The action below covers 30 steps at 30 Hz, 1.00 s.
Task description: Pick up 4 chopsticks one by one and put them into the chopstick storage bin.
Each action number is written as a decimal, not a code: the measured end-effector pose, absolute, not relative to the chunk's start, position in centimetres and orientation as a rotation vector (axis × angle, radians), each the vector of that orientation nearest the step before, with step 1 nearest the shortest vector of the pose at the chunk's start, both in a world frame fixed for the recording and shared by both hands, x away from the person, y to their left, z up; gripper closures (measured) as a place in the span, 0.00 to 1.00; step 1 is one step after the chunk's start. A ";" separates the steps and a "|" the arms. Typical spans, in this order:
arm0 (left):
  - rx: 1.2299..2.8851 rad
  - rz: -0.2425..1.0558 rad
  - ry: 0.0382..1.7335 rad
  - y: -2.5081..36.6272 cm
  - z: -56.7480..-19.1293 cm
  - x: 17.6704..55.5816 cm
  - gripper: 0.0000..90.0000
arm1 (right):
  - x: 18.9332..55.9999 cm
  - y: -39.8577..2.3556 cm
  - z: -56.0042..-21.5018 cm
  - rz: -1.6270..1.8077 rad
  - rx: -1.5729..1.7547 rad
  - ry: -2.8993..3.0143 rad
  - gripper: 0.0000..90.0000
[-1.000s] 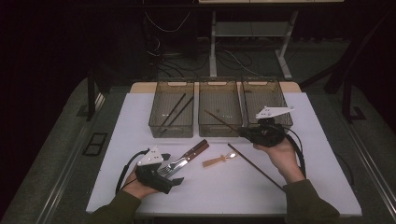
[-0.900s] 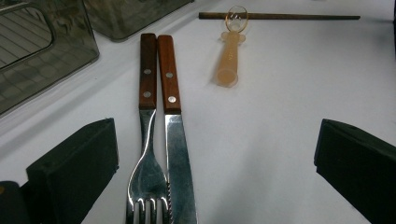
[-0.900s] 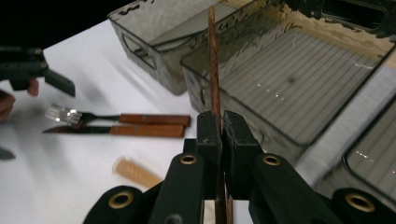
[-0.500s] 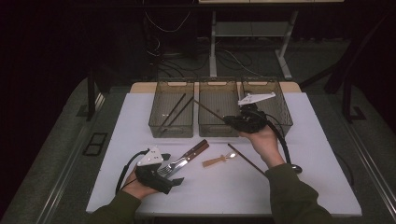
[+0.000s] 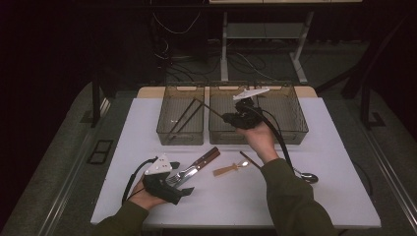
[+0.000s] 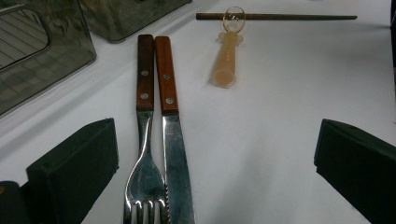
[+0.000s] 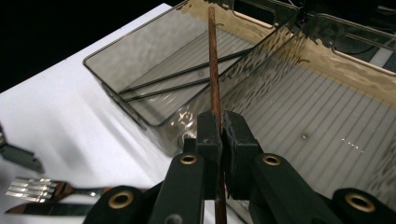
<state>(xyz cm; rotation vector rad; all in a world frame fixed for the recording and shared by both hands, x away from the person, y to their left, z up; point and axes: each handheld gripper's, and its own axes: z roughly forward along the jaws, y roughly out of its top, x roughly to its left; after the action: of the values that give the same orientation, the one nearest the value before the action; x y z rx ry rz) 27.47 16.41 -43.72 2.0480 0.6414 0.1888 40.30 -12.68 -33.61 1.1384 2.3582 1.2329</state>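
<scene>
White table [image 5: 324, 142]: right tongs [image 7: 220, 128] pinch chopstick [image 7: 213, 60] (above bins [image 7: 140, 60]).

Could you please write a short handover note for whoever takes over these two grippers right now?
Right gripper: shut on a chopstick, held above the bins with its tip toward the left bin.
Left gripper: open, resting on the table, jaws either side of the fork and knife.
Done: two chopsticks lie in the left bin.
Left: drop the held chopstick, probably there too; then one more chopstick, a small spoon, a metal spoon, the fork and the knife remain on the table.
</scene>
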 end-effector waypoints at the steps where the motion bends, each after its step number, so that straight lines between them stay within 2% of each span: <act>1: 2.047 0.189 0.641 16.4 -43.7 27.5 0.00 | 40.5 -12.4 -33.6 1.225 1.138 2.360 0.96; 11: 2.046 0.188 0.635 16.4 -43.7 27.5 0.00 | 42.9 -9.2 -33.6 1.206 1.144 2.355 0.96; 30: 2.048 0.177 0.623 16.3 -43.8 27.5 0.00 | 46.7 -2.7 -35.7 1.112 1.177 2.387 0.95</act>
<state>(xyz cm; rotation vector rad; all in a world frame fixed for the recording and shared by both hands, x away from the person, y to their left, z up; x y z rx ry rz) 27.54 16.33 -43.75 2.0480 0.6225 0.1774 46.74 -2.71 -35.66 1.1767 2.3868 1.1117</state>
